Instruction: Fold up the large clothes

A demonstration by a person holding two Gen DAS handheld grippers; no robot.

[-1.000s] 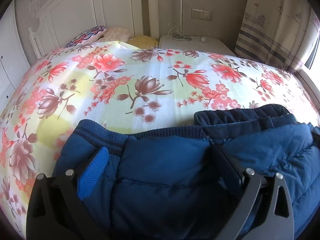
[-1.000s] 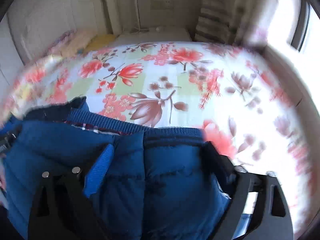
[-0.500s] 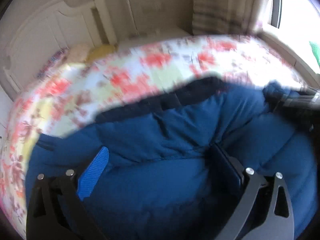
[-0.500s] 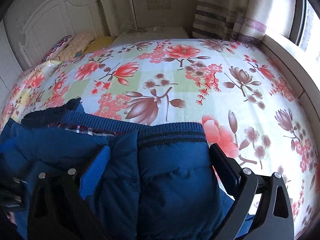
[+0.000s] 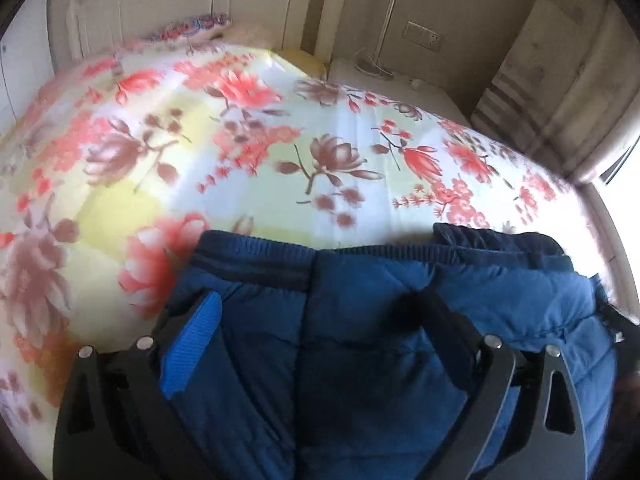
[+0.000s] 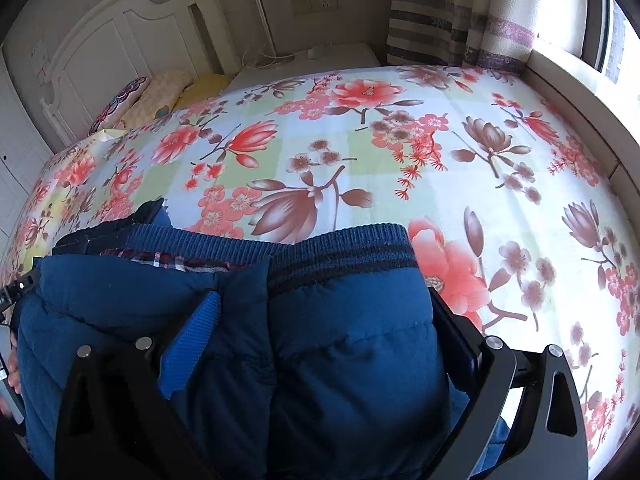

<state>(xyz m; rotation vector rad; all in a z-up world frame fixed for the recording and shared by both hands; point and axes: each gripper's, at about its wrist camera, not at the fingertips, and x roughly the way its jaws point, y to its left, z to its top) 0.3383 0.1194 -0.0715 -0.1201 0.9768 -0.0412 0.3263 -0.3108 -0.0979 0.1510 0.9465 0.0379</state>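
Observation:
A padded blue jacket (image 5: 360, 340) with a ribbed hem lies bunched on the near part of the floral bed (image 5: 240, 160). My left gripper (image 5: 316, 312) has its fingers spread wide, with jacket fabric bulging between them near the hem. In the right wrist view the same jacket (image 6: 340, 340) shows a plaid lining (image 6: 160, 258). My right gripper (image 6: 324, 312) also stands wide, with a thick fold of the jacket filling the gap between its fingers. The left gripper's tip (image 6: 16, 292) shows at the left edge.
The bed's white headboard (image 6: 120, 52) and pillows (image 6: 152, 96) are at the far end. A white nightstand (image 6: 312, 60) with a lamp pole stands beside it. Striped curtains (image 6: 460, 20) and a window ledge (image 6: 568, 80) run along the right.
The left gripper swung right over the jacket and back toward the left hem, with blur. The right gripper stayed over the right hem and its view steadied.

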